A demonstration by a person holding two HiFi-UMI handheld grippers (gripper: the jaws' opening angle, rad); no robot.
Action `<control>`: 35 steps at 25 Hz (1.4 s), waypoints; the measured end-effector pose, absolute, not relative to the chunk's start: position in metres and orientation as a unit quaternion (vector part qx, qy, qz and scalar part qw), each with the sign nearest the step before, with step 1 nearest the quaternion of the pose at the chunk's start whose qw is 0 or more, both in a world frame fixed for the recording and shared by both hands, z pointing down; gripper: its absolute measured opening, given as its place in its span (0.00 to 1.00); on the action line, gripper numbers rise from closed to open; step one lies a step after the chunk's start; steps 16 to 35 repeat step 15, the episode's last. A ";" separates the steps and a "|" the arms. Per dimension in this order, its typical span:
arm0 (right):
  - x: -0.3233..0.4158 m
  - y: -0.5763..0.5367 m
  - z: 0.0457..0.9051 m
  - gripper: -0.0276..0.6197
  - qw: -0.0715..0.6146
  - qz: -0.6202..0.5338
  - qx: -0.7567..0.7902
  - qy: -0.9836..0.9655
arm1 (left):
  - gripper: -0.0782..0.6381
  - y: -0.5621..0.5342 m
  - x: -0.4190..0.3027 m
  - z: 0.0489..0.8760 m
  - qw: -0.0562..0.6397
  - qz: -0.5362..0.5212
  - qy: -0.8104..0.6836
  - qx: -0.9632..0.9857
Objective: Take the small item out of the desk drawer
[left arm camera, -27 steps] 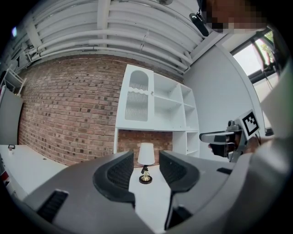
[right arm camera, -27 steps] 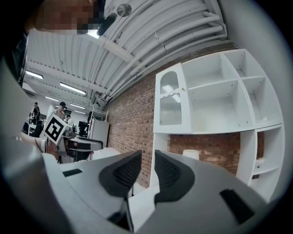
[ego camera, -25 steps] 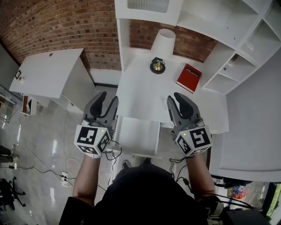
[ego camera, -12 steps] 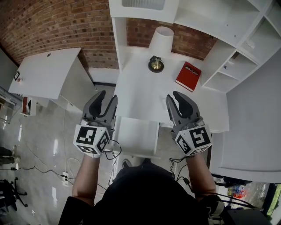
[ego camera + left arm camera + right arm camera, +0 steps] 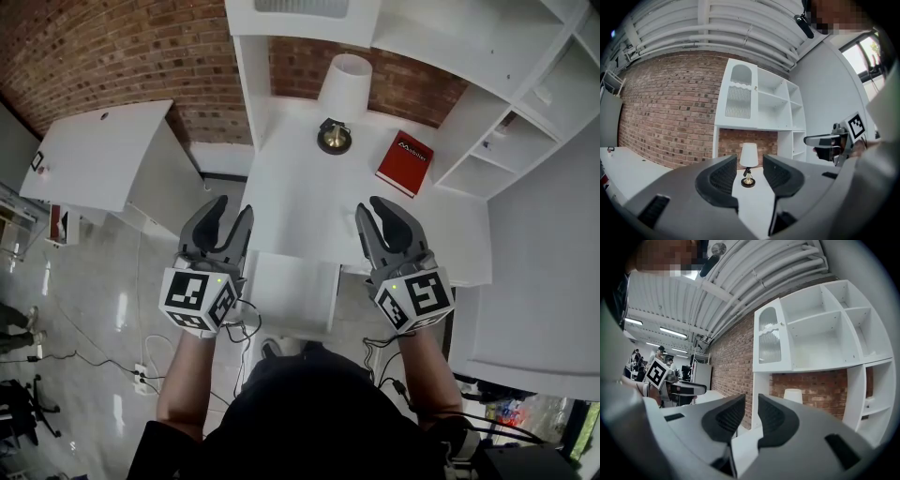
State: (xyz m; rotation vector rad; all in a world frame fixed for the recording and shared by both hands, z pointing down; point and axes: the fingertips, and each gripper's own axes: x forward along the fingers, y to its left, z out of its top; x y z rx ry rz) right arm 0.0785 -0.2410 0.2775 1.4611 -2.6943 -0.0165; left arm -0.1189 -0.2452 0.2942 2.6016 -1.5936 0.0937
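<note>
Open drawer between our two grippers, both holding nothing.

The drawer (image 5: 295, 291) stands pulled out from the front edge of the white desk (image 5: 309, 197), straight below us. Its inside reads plain white, and we cannot make out a small item in it. Our left gripper (image 5: 232, 210) hovers at the drawer's left corner, jaws spread with only air between them. Our right gripper (image 5: 375, 208) hovers over the desk's front edge just right of the drawer, jaws a narrow gap apart, pinching nothing. Beyond them the desktop runs bare to the lamp (image 5: 336, 131) and red book (image 5: 404, 164) near the back. Shelves (image 5: 487, 141) close the right side; open floor (image 5: 84, 300) lies to the left.
</note>
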 end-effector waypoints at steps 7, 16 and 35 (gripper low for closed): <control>0.090 -0.256 0.281 0.16 0.038 0.000 0.474 -0.880 | 0.35 -0.256 -0.110 0.301 0.049 0.035 -0.527 0.848; 0.106 -0.271 0.286 0.16 0.037 0.005 0.472 -0.881 | 0.35 -0.269 -0.101 0.308 0.054 0.039 -0.535 0.842; 0.106 -0.271 0.286 0.16 0.037 0.005 0.472 -0.881 | 0.35 -0.269 -0.101 0.308 0.054 0.039 -0.535 0.842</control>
